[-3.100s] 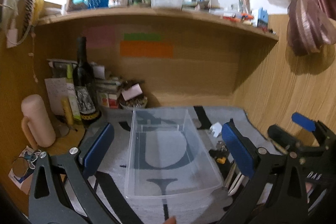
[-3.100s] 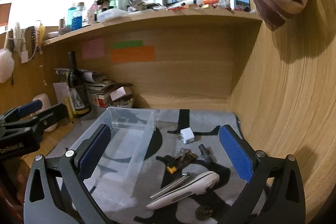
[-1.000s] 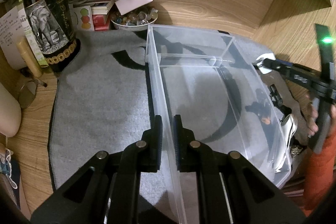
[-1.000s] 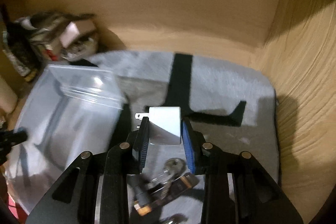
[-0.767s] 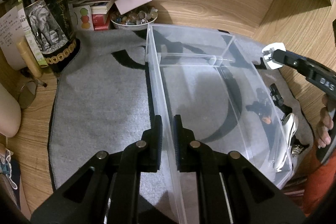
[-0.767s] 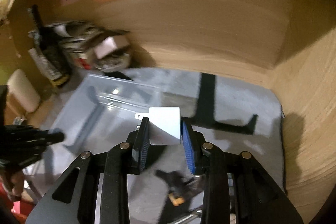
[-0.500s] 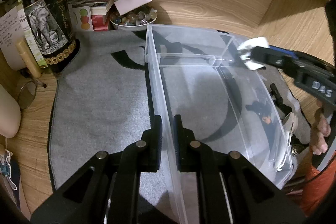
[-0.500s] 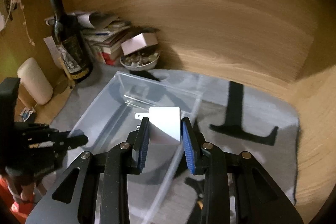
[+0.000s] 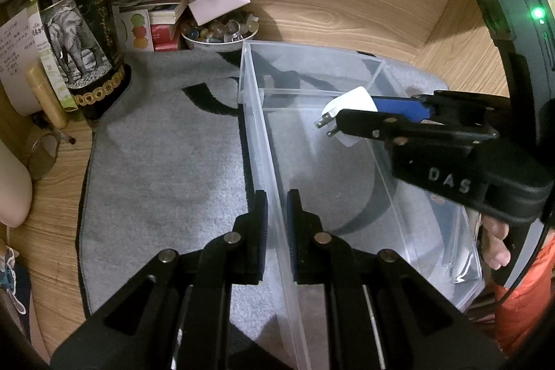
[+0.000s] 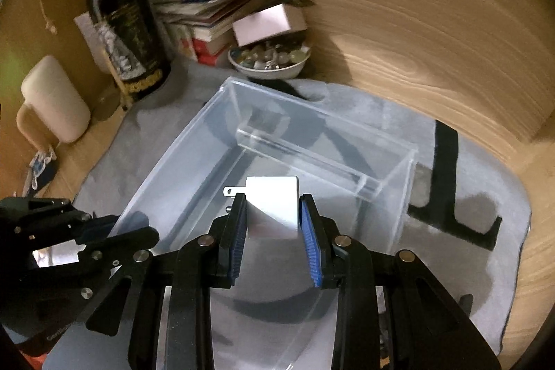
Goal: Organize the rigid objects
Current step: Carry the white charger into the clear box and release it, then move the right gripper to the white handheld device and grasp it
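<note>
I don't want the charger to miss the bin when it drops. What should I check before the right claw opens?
1. Right claw shut on the white charger: ok.
2. Charger above the clear bin, inside its walls: ok in both views.
3. Left claw clamps the bin's left wall to steady it: ok.
4. Bin floor under the charger free of other items: ok.
5. Drop height above the floor: cannot tell.
6. Charger clear of the narrow divider at the far end: ok, it sits nearer.
</note>
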Motion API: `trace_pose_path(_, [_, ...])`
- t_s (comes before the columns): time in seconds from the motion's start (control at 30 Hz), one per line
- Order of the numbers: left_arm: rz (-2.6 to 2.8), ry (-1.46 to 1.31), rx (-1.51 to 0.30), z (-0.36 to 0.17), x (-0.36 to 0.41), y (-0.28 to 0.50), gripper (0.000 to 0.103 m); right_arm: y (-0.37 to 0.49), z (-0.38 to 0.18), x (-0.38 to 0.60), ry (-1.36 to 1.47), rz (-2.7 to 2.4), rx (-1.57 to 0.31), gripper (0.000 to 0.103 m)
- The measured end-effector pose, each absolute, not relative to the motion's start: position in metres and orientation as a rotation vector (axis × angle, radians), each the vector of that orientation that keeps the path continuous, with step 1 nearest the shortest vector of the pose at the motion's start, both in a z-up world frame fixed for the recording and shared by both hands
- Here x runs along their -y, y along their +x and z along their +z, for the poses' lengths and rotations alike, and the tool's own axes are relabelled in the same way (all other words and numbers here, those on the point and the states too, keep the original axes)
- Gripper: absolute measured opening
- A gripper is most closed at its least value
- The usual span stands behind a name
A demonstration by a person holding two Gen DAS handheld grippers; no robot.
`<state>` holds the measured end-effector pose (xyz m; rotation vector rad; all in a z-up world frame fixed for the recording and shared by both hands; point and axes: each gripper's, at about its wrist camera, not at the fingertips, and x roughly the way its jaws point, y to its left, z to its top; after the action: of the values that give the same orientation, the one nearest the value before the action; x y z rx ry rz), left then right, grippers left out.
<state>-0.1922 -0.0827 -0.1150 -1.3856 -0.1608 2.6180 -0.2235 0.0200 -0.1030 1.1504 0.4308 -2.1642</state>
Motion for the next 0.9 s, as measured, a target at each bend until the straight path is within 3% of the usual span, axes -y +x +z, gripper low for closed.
trace_pose_path(0.23, [2.621,-1.384,0.155,-0.116,0.082,-0.191,0.011,-0.212,-0.099,-0.018,1.113,-2.203,-0.481,0.029])
trace_pose_path(0.6, [2.627,-1.378,0.129,-0.117,0.081,-0.19,0.011,-0.187,-0.053,-0.08,0.947,-2.438,-0.41,0.051])
trace_pose_path(0.9, [2.626,-1.378,0.128,-0.117,0.082,-0.19,0.011,-0.17,-0.055,-0.175,1.064,-2.669,-0.265,0.053])
